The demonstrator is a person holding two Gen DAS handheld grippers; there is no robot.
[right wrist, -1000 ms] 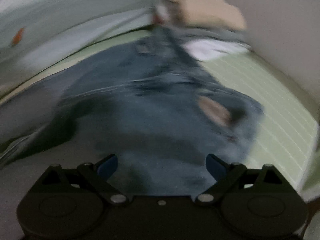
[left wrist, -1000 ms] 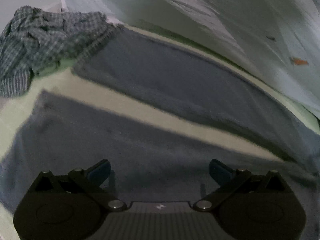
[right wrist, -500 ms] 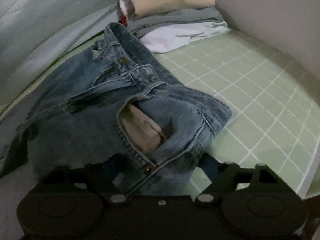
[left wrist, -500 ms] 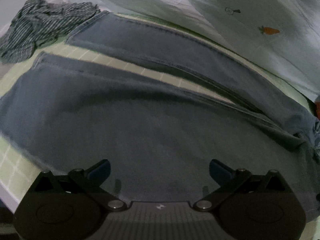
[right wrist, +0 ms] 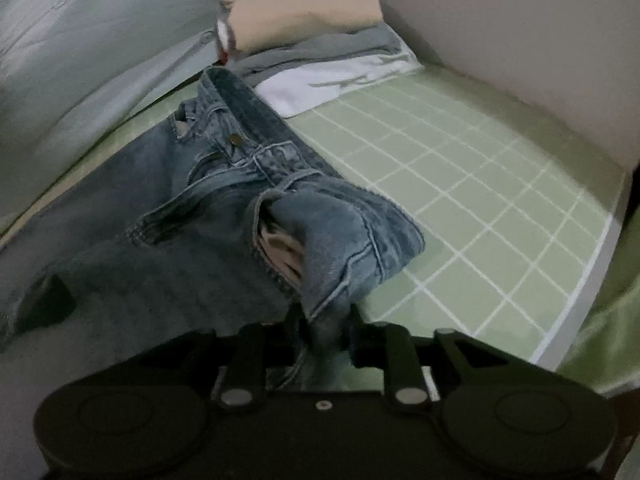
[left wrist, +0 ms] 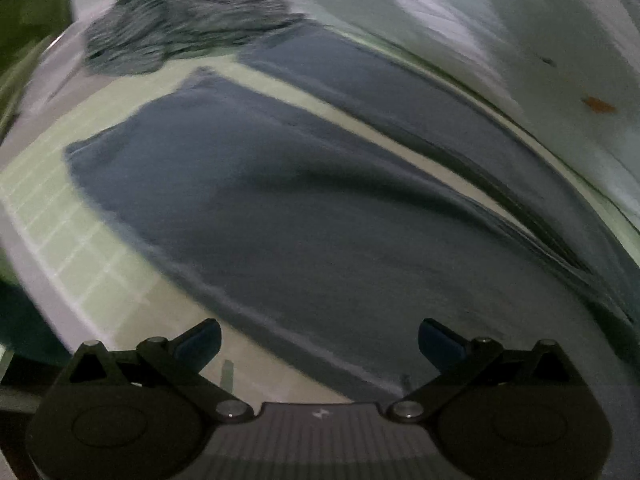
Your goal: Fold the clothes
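Blue jeans (left wrist: 320,216) lie flat on a green gridded mat (left wrist: 76,248), both legs stretching away to the upper left in the blurred left wrist view. My left gripper (left wrist: 319,342) hovers open over the near leg's lower edge, nothing between its fingers. In the right wrist view the jeans' waist end (right wrist: 256,184) is bunched, with a pale pocket lining showing. My right gripper (right wrist: 324,330) is shut on the near waistband corner of the jeans.
A crumpled checked shirt (left wrist: 180,36) lies beyond the leg ends. A stack of folded clothes (right wrist: 308,36) sits at the mat's far corner by a beige wall (right wrist: 520,40). A pale sheet (left wrist: 500,40) runs along the far side. Bare mat (right wrist: 480,200) lies right of the jeans.
My right gripper has gone from open over the waist to shut on the waistband corner. The left gripper has shifted toward the near leg's lower edge, still open.
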